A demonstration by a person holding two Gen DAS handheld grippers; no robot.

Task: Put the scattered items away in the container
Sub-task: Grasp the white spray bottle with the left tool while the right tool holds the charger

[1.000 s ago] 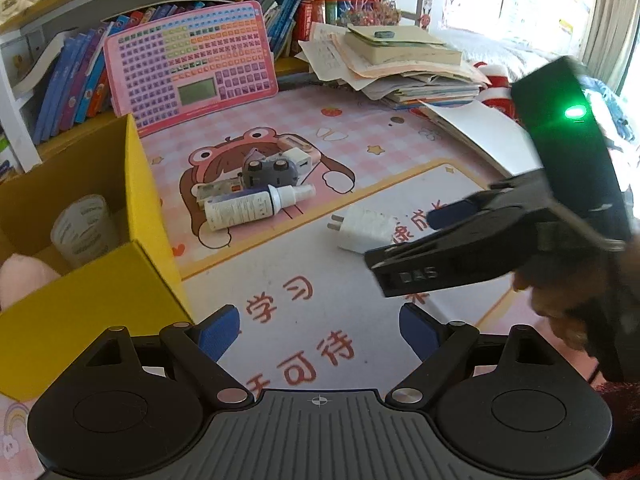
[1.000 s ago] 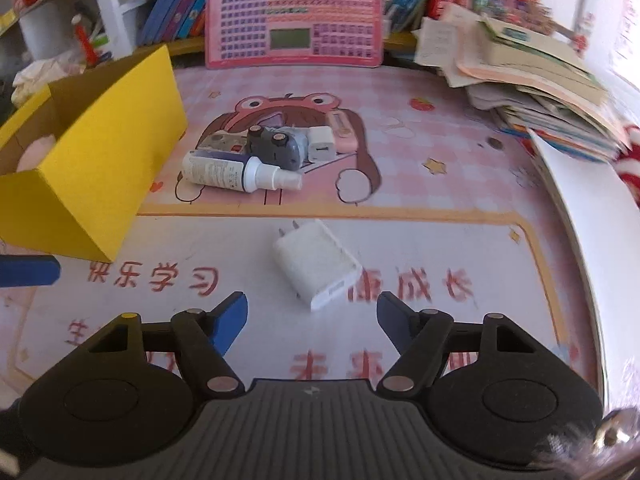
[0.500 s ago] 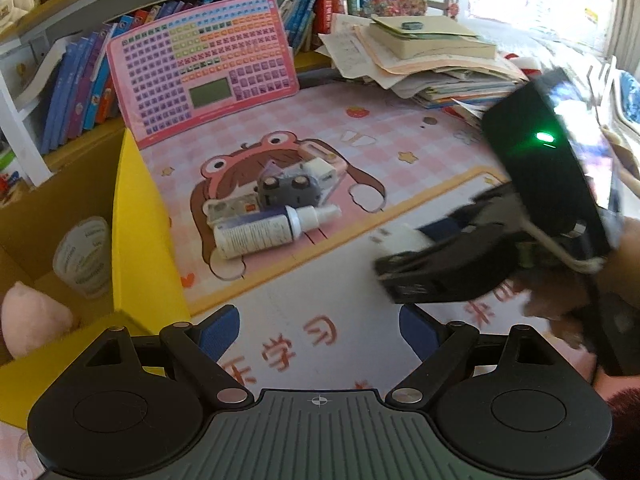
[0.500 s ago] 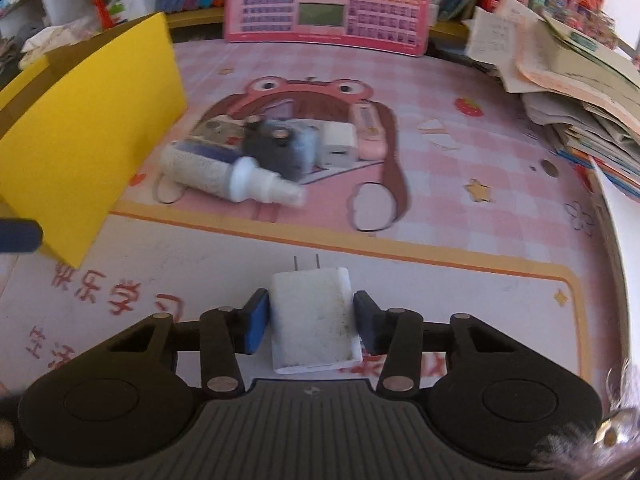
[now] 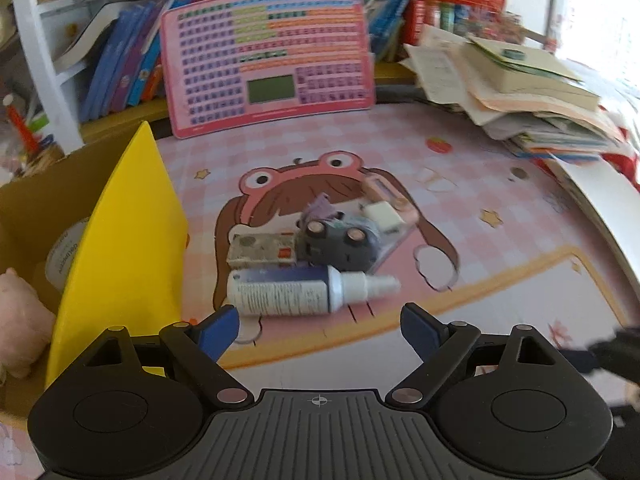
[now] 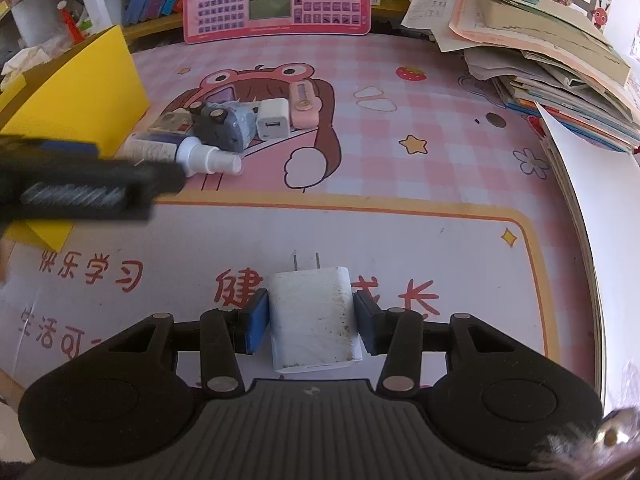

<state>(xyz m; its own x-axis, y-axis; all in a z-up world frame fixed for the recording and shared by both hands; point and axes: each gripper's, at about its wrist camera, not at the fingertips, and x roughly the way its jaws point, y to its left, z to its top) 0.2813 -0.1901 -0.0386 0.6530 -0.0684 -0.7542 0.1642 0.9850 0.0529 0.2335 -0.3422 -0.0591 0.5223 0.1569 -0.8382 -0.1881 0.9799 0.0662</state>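
My right gripper (image 6: 311, 322) is shut on a white plug charger (image 6: 314, 312), its blue pads pressing both sides and the prongs pointing away from me, low over the desk mat. My left gripper (image 5: 320, 328) is open with nothing between its fingers, and a white spray bottle (image 5: 296, 294) lies crosswise just beyond its tips. Behind the bottle sit a grey two-eyed gadget (image 5: 340, 240), a small flat tin (image 5: 260, 248), a small white charger cube (image 5: 382, 216) and a pink case (image 5: 384, 192). The yellow cardboard box (image 5: 120, 260) stands open at the left.
Inside the box I see a white tub (image 5: 60, 260) and a pink plush (image 5: 20, 320). A pink toy keyboard (image 5: 268, 60) leans on the bookshelf behind. A stack of books and papers (image 6: 552, 52) and a white board (image 6: 600, 208) fill the right side.
The right gripper came down over the loose charger and shut on it. The left gripper swung away from the right one towards the pile, so the spray bottle now lies just ahead of its tips.
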